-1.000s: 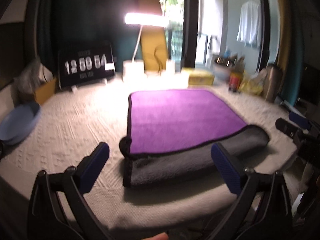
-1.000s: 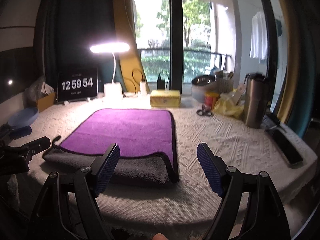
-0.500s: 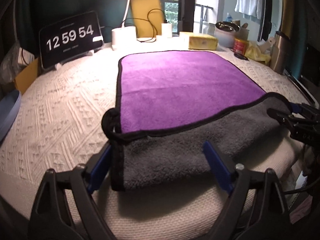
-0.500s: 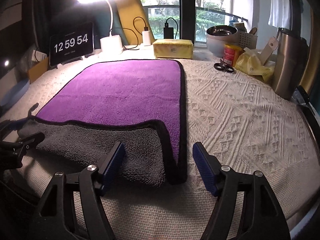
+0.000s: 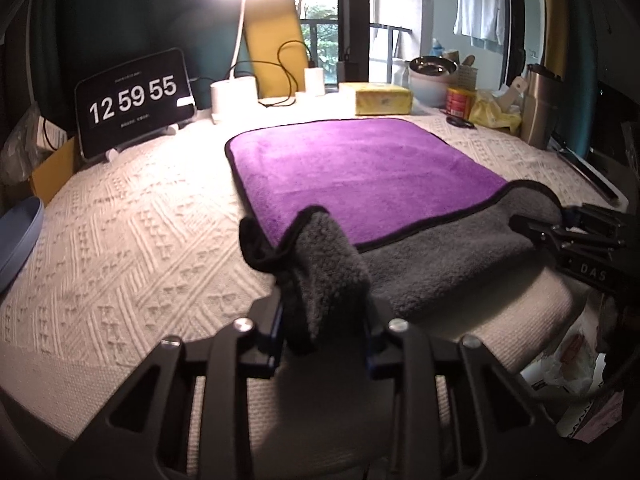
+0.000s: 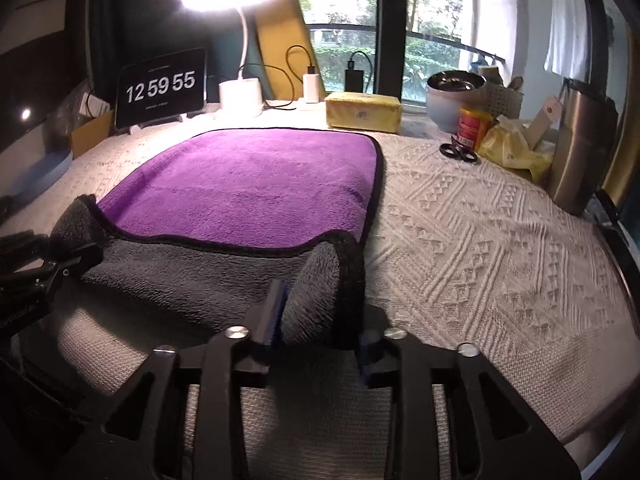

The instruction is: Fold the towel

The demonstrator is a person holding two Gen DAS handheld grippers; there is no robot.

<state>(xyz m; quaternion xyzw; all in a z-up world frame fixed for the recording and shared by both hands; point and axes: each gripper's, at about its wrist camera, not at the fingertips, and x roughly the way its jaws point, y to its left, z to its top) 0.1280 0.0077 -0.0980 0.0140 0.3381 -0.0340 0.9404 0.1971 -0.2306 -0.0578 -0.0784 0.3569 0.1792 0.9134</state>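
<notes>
Two claws engaged, both pinching the towel (image 5: 360, 168) at its near edge. Left claw (image 5: 324, 336): fingers pressed onto the near-left corner, grey underside bunched up betw. the blue pads, corner raised off the bench (image 5: 120, 248). Right claw (image 6: 316, 328): same config. on the near-right corner, grey fabric w/ black hem clamped betw. pads. Each claw is also visible in the opp. view, at the far end of the turned-over grey strip.

Towel pos.: purple face up, lying flat fwd of both claws; near strip flipped to show grey side, spanning claw to claw.

Beyond towel, fwd of claws: clock display (image 6: 162, 88) reading 12 59 55 (fwd-left), lit lamp (image 6: 240, 40), yellow pack (image 6: 363, 112). Fwd-right of right claw: scissors (image 6: 458, 151), red can (image 6: 472, 128), steel flask (image 6: 580, 152).
</notes>
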